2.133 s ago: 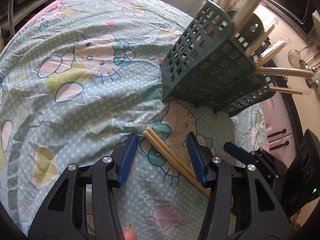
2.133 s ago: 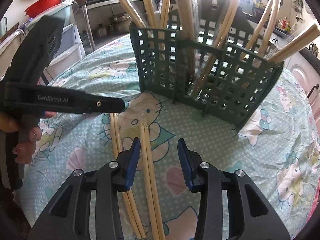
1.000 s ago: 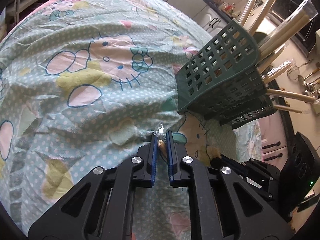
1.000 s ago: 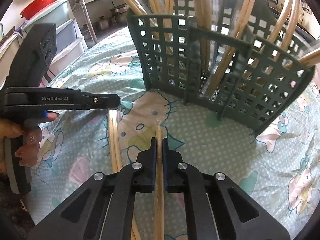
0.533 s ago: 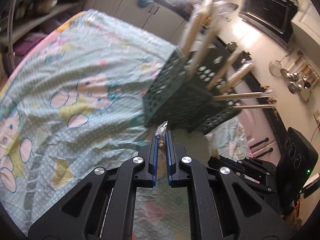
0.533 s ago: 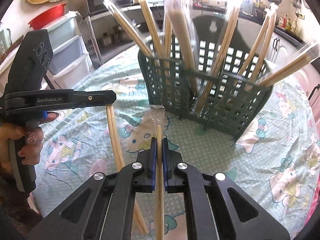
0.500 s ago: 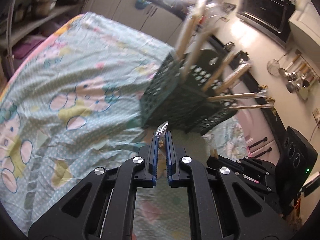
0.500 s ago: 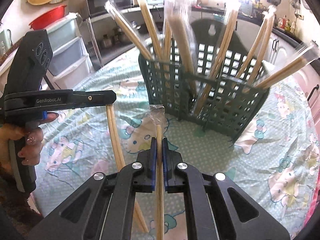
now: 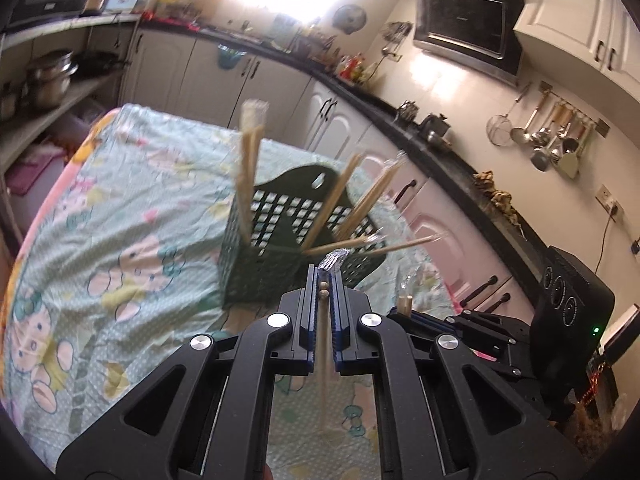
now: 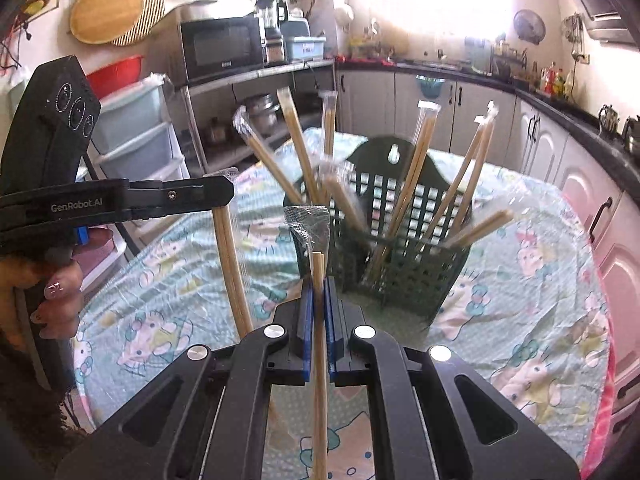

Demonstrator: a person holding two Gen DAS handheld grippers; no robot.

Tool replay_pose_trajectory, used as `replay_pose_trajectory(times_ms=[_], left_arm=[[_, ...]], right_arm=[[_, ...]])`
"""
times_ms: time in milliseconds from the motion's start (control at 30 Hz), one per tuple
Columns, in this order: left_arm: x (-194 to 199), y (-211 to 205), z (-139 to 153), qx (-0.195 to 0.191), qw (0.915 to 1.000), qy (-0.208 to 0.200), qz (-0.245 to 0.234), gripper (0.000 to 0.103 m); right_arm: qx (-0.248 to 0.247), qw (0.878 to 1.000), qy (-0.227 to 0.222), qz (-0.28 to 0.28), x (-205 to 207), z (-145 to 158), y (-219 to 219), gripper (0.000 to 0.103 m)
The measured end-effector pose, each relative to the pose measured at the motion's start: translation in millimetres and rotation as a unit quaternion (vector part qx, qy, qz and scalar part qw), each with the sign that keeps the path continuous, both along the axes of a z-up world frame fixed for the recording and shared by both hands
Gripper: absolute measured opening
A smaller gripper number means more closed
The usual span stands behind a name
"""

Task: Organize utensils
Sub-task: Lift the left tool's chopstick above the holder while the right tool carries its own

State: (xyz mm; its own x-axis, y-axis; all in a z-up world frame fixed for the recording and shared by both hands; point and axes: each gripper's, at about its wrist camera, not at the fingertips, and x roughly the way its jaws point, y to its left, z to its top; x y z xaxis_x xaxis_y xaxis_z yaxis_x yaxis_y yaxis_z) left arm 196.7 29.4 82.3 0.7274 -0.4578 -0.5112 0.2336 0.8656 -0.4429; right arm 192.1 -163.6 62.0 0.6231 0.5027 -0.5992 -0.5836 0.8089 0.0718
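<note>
Both wrapped chopstick pairs have just left the surface [image 10: 540, 280], the left tool [image 9: 323, 280] clenched on one and the right tool [image 10: 316, 288] on the other, ready for the green basket [image 10: 400, 272].

The right claw [image 10: 317, 304] clamps a wrapped chopstick pair [image 10: 319, 320] above the bench [image 10: 520, 280]; the left claw [image 10: 224, 192] grips another pair [image 10: 234, 272] beside the green basket [image 10: 400, 276].
</note>
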Motion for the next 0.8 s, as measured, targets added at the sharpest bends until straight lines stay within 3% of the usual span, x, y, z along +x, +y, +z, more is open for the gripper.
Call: replay_pose_trajectory(times_ms=[367,800], left_arm=[[0.1,-15.0,51.9,0.025,0.9978,-0.061,-0.007,0.003],[7.3,-20.9,117.2,0.050,0.9899,-0.133,0.001,0.003]], right_arm=[[0.045,0.997,-0.068,-0.010,-5.4,47.6,-18.0,0.006],[0.089,0.984,-0.150,-0.035,7.5,112.0,-36.7,0.006]])
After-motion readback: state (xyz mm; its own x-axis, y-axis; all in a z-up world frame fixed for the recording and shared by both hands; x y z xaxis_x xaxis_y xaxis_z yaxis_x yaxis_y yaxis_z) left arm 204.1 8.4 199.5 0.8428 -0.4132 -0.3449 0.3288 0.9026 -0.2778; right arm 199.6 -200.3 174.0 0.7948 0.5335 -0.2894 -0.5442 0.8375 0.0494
